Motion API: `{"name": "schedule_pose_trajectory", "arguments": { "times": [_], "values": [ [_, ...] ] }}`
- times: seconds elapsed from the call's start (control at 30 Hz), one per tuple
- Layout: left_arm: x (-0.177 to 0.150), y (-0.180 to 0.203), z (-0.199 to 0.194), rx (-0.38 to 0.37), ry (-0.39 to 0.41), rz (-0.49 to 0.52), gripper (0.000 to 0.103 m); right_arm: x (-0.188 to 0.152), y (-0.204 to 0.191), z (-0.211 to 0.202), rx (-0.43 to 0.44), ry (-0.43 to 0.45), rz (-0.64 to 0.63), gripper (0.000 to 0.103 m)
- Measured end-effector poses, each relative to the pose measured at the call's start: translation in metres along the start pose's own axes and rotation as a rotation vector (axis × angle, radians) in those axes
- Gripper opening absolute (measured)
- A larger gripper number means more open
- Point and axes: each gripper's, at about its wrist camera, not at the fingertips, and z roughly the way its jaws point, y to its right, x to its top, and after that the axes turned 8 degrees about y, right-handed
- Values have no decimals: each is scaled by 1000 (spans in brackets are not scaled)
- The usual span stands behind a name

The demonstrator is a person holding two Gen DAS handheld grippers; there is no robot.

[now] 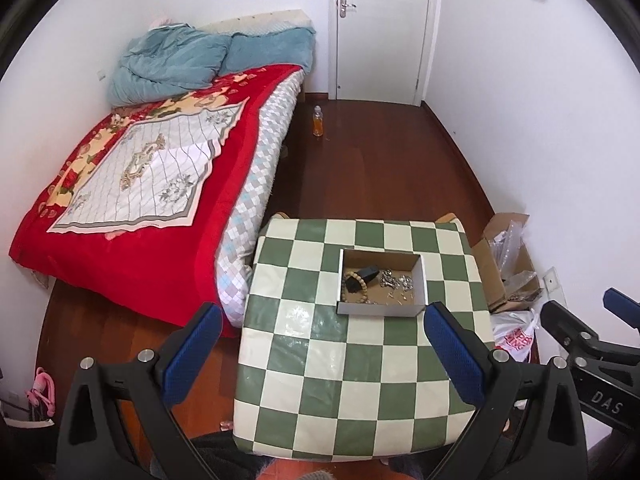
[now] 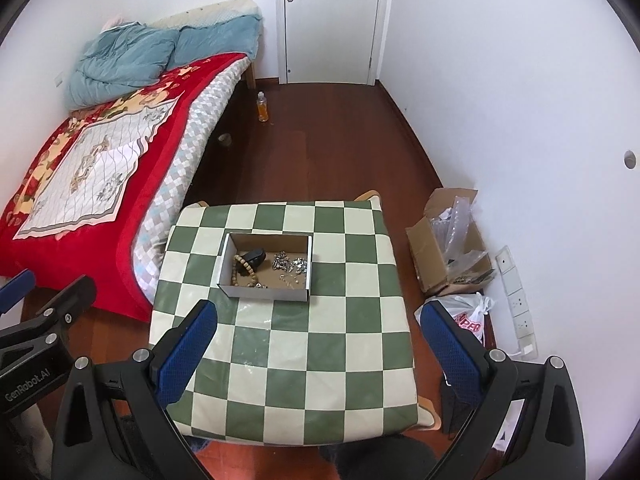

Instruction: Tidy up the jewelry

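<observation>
A shallow cardboard box [image 1: 423, 280] [image 2: 224, 258] stands on the far half of a small table with a green and cream checked cover [image 1: 352, 364] [image 2: 320, 344]. Inside lie a wooden bead bracelet [image 1: 360, 284] [image 2: 245, 268], a small black object [image 1: 367, 273] [image 2: 254, 257] and a tangle of silver chains [image 1: 396, 281] [image 2: 290, 263]. My left gripper [image 1: 324, 320] is open and empty, held above the table's near half. My right gripper [image 2: 320, 320] is open and empty, also short of the box. The right gripper also shows in the left wrist view [image 1: 592, 332], and the left in the right wrist view [image 2: 40, 304].
A bed with a red blanket [image 1: 160, 184] [image 2: 100, 160] stands against the table's left side. An open cardboard box of plastic wrapping [image 1: 508, 264] [image 2: 448, 244] and a plastic bag [image 1: 516, 332] [image 2: 468, 316] lie on the floor to the right. A bottle [image 1: 318, 121] [image 2: 262, 107] stands near the door.
</observation>
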Motion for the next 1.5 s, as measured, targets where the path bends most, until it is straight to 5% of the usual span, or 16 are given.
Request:
{"name": "schedule_pose_trajectory", "arguments": {
  "times": [1.5],
  "values": [
    [5,-5,-5,24,36,0,103,6,-8,-2,-2,33,5,103]
  ]
}}
